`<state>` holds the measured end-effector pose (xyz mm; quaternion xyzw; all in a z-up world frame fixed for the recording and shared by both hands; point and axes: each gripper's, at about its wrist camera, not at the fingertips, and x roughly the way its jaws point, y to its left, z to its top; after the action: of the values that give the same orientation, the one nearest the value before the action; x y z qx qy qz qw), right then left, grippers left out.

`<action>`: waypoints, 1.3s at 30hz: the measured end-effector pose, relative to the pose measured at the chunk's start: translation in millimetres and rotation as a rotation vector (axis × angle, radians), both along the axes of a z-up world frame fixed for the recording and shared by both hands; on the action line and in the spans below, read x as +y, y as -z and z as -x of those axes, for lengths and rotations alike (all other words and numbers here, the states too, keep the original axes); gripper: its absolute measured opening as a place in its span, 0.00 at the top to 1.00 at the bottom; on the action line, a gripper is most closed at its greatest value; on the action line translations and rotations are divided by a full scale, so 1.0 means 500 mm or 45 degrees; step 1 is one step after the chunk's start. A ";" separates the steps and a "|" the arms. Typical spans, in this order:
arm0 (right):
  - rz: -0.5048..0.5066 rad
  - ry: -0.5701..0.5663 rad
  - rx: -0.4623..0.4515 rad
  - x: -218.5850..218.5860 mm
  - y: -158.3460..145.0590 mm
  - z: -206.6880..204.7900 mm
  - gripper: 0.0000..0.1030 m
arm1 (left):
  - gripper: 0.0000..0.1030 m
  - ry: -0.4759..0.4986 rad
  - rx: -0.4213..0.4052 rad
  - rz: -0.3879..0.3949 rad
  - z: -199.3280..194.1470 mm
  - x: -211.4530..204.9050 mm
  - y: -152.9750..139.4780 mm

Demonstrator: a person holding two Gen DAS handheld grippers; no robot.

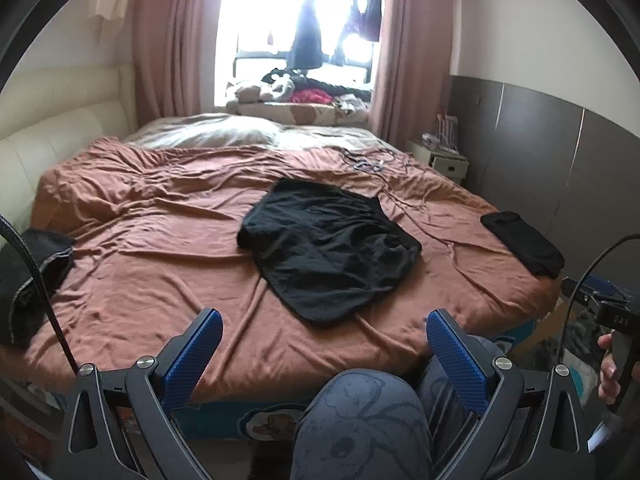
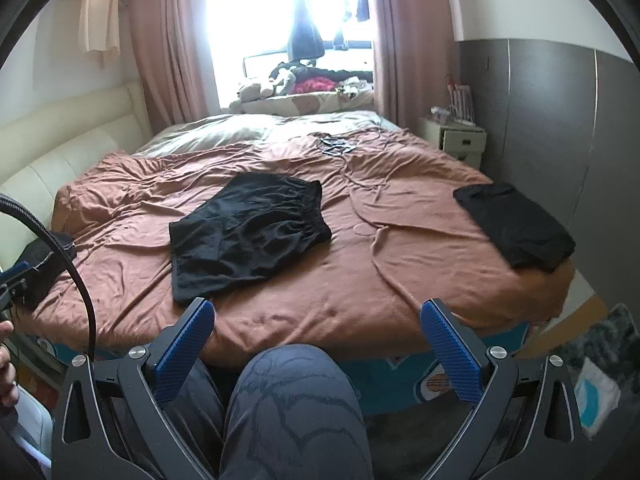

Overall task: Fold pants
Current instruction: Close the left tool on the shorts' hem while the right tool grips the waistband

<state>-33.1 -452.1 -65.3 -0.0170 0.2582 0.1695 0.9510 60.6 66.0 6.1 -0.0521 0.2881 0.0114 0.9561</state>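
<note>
We hold the left gripper (image 1: 324, 328) and the right gripper (image 2: 316, 316) low at the foot of the bed, each with its ribbed blue pads spread wide and clamping nothing. The black pants (image 1: 326, 250), soft and rumpled, lie flat on the creased rust-brown sheet (image 1: 160, 248), at 12 o'clock from the left gripper and 11 o'clock from the right. A folded black garment (image 2: 514, 226) rests near the sheet's edge at 2 o'clock.
</note>
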 end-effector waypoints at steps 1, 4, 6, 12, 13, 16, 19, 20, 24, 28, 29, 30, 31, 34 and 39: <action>-0.003 -0.003 0.010 -0.001 0.002 -0.008 0.00 | 0.00 -0.005 0.008 -0.003 -0.008 -0.001 0.005; -0.013 -0.016 0.054 -0.004 0.007 -0.042 0.00 | 0.00 -0.010 0.028 0.040 -0.034 0.008 0.019; -0.027 -0.020 0.078 -0.008 0.012 -0.069 0.00 | 0.00 -0.008 0.038 0.097 -0.052 0.018 0.033; -0.041 -0.054 0.121 -0.005 0.026 -0.135 0.00 | 0.00 -0.005 0.104 0.176 -0.114 0.038 0.076; -0.038 -0.065 0.127 -0.004 0.030 -0.146 0.00 | 0.00 -0.010 0.119 0.194 -0.124 0.043 0.085; -0.045 -0.065 0.126 -0.008 0.037 -0.174 0.00 | 0.00 -0.016 0.156 0.231 -0.153 0.050 0.110; -0.046 -0.068 0.136 -0.006 0.048 -0.200 0.00 | 0.05 -0.011 0.197 0.268 -0.178 0.054 0.133; -0.046 -0.068 0.137 -0.004 0.051 -0.207 0.00 | 0.07 -0.004 0.212 0.284 -0.187 0.056 0.141; -0.066 -0.083 0.152 0.001 0.062 -0.241 0.00 | 0.25 -0.006 0.311 0.349 -0.230 0.064 0.184; -0.092 -0.102 0.175 0.004 0.072 -0.274 0.00 | 0.32 -0.017 0.381 0.419 -0.262 0.074 0.221; -0.095 -0.103 0.182 0.005 0.076 -0.282 0.00 | 0.33 -0.020 0.396 0.430 -0.270 0.076 0.229; -0.098 -0.105 0.192 0.007 0.079 -0.290 0.00 | 0.34 -0.023 0.411 0.447 -0.277 0.079 0.237; -0.100 -0.108 0.201 0.009 0.083 -0.298 0.01 | 0.36 -0.025 0.430 0.469 -0.286 0.084 0.247; -0.114 -0.119 0.243 0.013 0.094 -0.328 0.07 | 0.40 -0.035 0.472 0.517 -0.307 0.095 0.268; -0.118 -0.095 0.290 0.022 0.103 -0.375 0.08 | 0.41 -0.051 0.526 0.569 -0.337 0.111 0.296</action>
<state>154.2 -441.0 -117.0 0.0368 0.3556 0.2172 0.9083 229.3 121.3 -141.9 -0.2635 0.4707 -0.0231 0.8417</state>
